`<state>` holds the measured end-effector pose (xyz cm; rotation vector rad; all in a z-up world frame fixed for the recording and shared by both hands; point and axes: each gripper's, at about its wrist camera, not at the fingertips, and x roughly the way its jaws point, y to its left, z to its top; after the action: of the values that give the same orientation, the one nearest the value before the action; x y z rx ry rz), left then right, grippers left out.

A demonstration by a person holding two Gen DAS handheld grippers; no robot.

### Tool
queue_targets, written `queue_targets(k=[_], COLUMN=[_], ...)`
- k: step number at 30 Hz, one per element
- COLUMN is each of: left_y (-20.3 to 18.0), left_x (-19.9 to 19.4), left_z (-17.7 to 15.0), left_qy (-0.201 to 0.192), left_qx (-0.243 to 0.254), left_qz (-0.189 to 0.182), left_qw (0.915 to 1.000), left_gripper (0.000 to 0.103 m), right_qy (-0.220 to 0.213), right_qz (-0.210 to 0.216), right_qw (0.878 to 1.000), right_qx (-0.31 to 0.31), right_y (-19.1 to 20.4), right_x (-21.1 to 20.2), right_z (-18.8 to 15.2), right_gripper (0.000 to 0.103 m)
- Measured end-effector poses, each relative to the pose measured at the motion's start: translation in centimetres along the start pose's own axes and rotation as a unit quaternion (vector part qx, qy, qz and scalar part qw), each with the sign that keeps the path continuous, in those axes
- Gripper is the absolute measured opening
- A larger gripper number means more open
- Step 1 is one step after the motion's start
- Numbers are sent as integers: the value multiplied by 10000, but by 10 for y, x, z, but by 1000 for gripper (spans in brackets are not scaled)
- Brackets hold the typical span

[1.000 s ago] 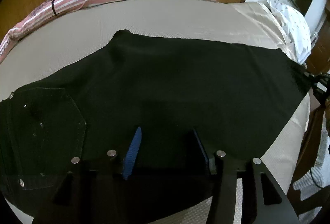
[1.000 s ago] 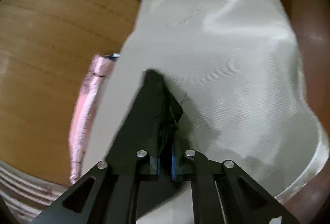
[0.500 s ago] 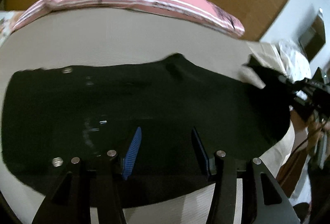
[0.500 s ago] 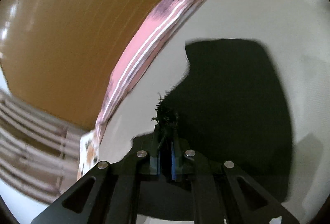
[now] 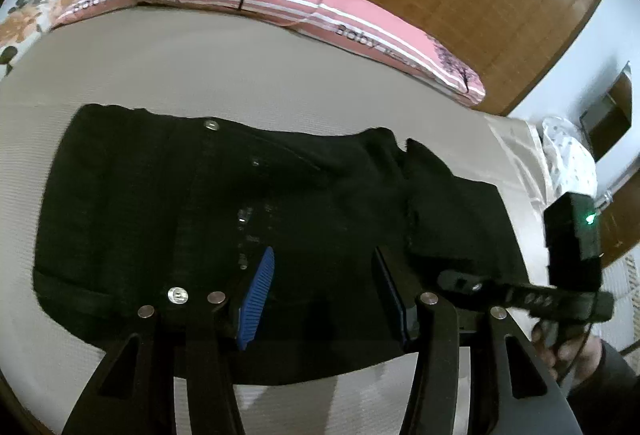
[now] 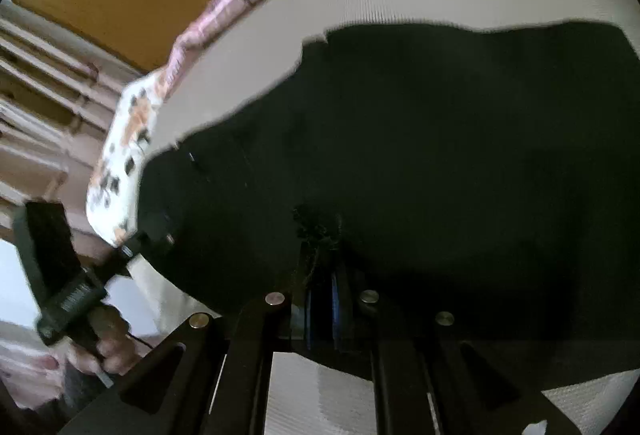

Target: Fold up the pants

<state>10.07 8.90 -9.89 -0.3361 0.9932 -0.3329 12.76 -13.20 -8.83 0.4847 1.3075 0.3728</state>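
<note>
The black pants (image 5: 248,219) lie spread across the beige bed (image 5: 224,67), waistband button up. My left gripper (image 5: 324,291) hovers over them, its fingers spread and holding nothing. My right gripper (image 6: 320,255) is pressed together, pinching a frayed hem of the pants. A pink pillow (image 5: 280,1) lines the bed's far edge.

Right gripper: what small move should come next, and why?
Probably lower and release. The right gripper is shut on the frayed hem of the black pants, already carried over the waist half on the bed; the left gripper is open, holding nothing.
</note>
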Motion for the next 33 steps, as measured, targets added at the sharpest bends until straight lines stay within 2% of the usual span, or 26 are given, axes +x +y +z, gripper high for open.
queue_targets(k=[3, 4, 5, 7, 9, 11, 14, 16, 19, 21, 24, 26, 33], left_y=[-8, -11, -14, -20, -27, -32, -39, -40, -41, -43, -43, -43, -53], left_x=[5, 6, 7, 9, 15, 22, 39, 52, 69, 77, 87, 91, 104], left_z=[2, 2, 2, 3, 3, 3, 2, 1, -1, -2, -6, -8, -15], left_qy=[138, 181, 221, 354, 548, 750, 1154, 1474, 1831, 1972, 2170, 2236, 2368], left_qx=[38, 49, 53, 36, -27, -112, -361, -651, -1040, -1177, -1414, -1496, -1723], left_qz=[-197, -260, -344, -550, -780, -951, -1220, -1389, -1519, -1475, -1482, -1503, -1696], left_qw=[9997, 9995, 9991, 9979, 9954, 9926, 9851, 9771, 9657, 9620, 9544, 9514, 9410], left_gripper=[52, 52, 52, 52, 52, 52, 52, 52, 51, 49, 42, 38, 37], right_qy=[64, 48, 15, -276, -574, -936, -1436, -1703, -1874, -1931, -1972, -2002, -2064], right_qz=[-54, -16, 64, 65, 113, -19, -108, -287, -369, -365, -325, -274, -184], right_qw=[9999, 9999, 10000, 9996, 9983, 9955, 9887, 9834, 9790, 9773, 9754, 9746, 9735], right_qx=[-129, -100, -64, -34, -27, 142, 412, 561, 710, 791, 930, 968, 968], right_y=[1, 0, 0, 1, 0, -8, -23, -34, -44, -51, -58, -60, -60], right_x=[2, -1, -5, -20, -38, -59, -86, -101, -110, -114, -114, -115, -117], right_z=[-4, -4, -3, -3, 3, 5, 7, 7, 8, 7, 7, 6, 8], right_gripper=[14, 23, 39, 50, 50, 50, 53, 53, 53, 53, 53, 53, 53])
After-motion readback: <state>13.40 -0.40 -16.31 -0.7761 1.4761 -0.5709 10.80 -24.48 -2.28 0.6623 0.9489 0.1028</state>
